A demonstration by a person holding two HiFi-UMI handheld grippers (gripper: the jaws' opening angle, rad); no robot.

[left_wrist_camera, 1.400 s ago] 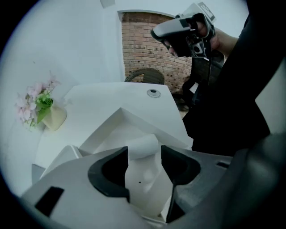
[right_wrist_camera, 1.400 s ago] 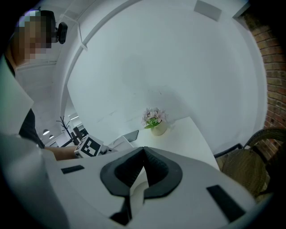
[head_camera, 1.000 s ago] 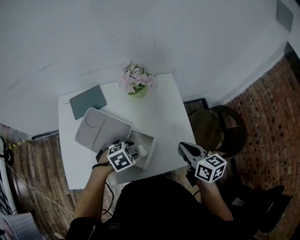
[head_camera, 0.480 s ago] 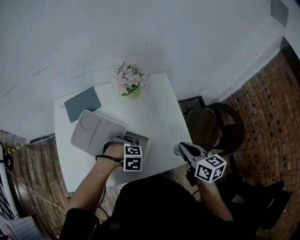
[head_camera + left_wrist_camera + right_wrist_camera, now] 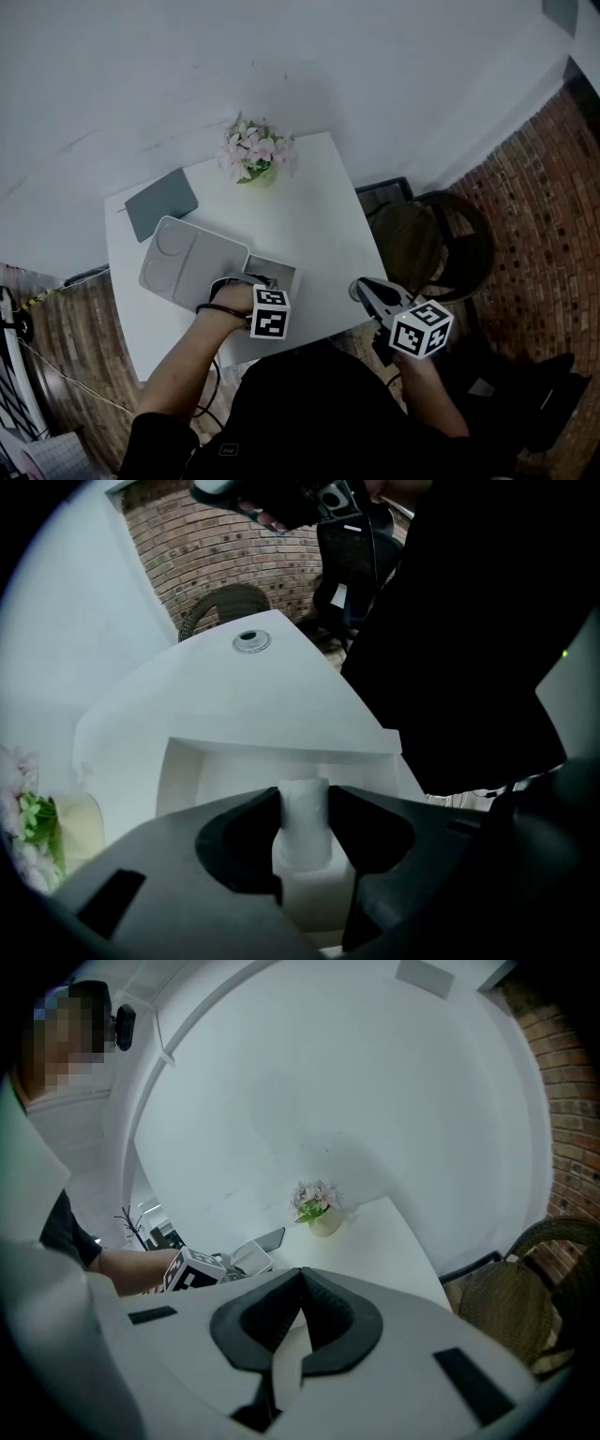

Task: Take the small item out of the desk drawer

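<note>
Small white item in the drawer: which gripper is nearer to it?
Left. The left gripper is in the open drawer, jaws closing on the white item; the right gripper hangs shut by the table's near right corner.

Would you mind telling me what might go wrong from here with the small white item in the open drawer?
1. The left hand-held gripper is closing its jaws on the small white item and meets only its upper end with the jaw tips, so the item may slip or tip when lifted.
2. The drawer has walls close around the jaws, so the item might knock against one on the way out.
</note>
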